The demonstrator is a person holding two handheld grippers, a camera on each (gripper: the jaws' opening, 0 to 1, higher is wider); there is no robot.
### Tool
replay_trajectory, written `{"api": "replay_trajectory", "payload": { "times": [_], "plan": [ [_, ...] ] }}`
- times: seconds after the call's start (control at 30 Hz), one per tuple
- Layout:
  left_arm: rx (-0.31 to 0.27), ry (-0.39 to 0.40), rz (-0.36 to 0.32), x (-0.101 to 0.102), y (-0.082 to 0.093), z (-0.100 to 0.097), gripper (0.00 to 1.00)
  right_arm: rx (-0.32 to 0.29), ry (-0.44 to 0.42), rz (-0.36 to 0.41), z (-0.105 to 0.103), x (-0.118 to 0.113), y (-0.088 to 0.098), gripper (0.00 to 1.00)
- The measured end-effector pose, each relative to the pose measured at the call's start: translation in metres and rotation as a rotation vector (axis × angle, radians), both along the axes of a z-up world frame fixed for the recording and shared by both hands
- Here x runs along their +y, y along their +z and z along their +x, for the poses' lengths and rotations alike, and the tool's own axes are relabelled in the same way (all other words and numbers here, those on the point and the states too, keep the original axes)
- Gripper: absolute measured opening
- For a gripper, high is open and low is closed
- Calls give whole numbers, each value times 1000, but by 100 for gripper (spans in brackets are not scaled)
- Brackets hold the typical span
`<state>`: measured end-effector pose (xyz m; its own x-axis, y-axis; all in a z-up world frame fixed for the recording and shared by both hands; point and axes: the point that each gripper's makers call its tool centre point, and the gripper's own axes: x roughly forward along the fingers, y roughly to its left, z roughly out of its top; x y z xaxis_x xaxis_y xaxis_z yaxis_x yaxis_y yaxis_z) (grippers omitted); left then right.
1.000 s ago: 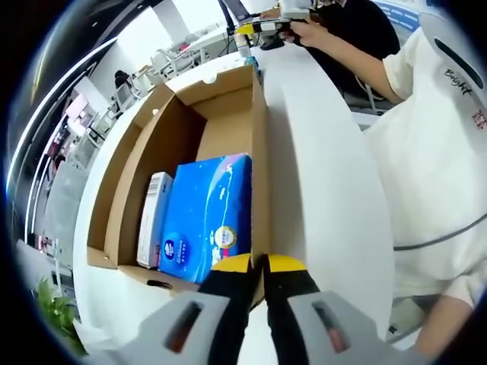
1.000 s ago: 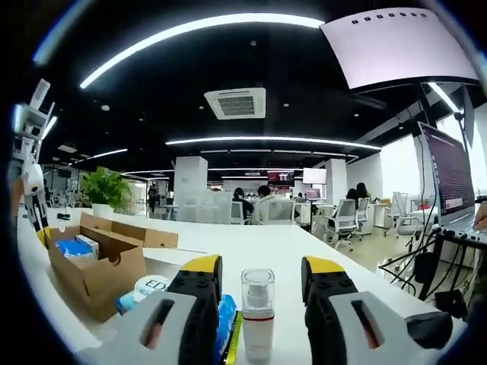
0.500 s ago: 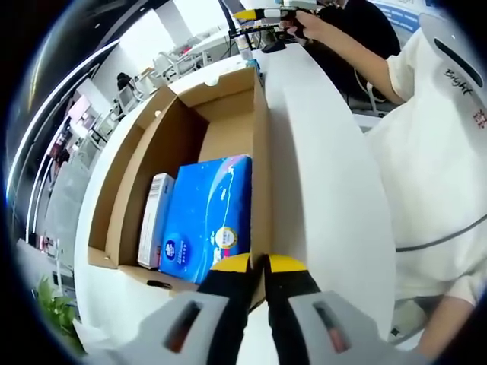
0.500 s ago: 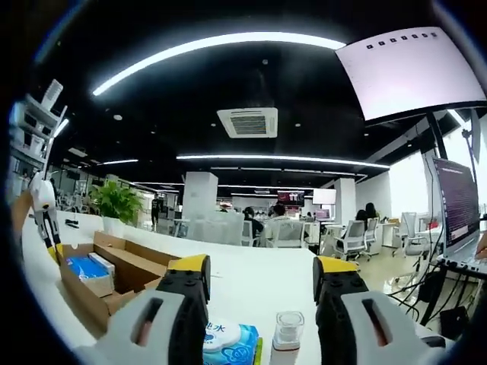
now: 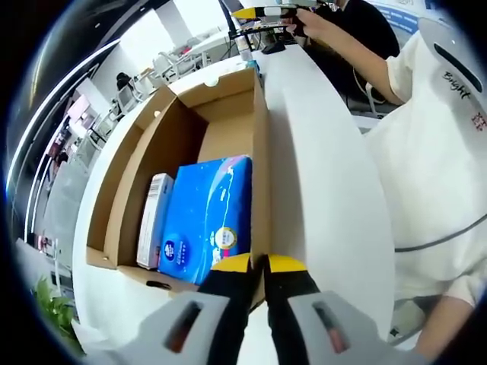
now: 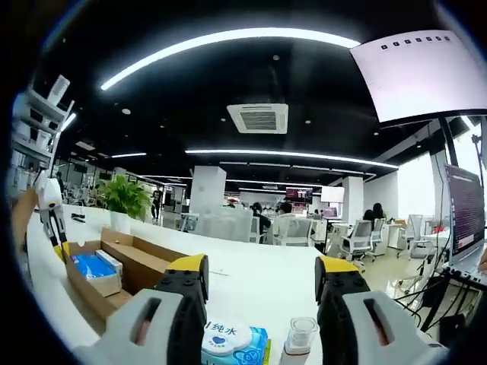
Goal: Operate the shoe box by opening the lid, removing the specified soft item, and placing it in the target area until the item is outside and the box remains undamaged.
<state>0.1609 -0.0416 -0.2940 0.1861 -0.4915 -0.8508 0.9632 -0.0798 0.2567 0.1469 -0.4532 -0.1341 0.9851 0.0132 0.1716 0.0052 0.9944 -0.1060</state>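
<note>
On box wall, pinched left claw; right claw wide.

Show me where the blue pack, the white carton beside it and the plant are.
blue pack [image 5: 207, 217], left gripper view, middle of its top face
white carton [image 5: 154, 220], left gripper view, its top face
plant [image 6: 126, 198], right gripper view, its leaves

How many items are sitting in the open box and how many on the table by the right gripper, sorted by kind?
Blue soft packs in the cardboard box: 1
White cartons in the box: 1
Wet wipe packs on the table: 1
Clear-capped bottles on the table: 1
Total: 4
</note>
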Motion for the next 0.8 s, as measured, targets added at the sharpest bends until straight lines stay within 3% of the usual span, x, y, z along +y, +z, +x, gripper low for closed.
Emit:
{"api": "replay_trajectory", "payload": {
  "times": [0.27, 0.4, 0.57, 0.67, 0.8],
  "plan": [
    [1, -2, -3, 0, 0, 0, 5, 19, 42, -37, 3, 21, 10, 55],
    [0, -2, -5, 0, 0, 0, 5, 21, 101, 12, 3, 27, 12, 43],
    [2, -8, -4, 0, 0, 0, 5, 16, 160, 19, 5, 35, 20, 46],
    [5, -8, -6, 0, 0, 0, 5, 18, 268, 28, 4, 57, 30, 46],
    [6, -9, -4, 0, 0, 0, 5, 48, 299, -28, 9, 71, 35, 47]
  ]
}}
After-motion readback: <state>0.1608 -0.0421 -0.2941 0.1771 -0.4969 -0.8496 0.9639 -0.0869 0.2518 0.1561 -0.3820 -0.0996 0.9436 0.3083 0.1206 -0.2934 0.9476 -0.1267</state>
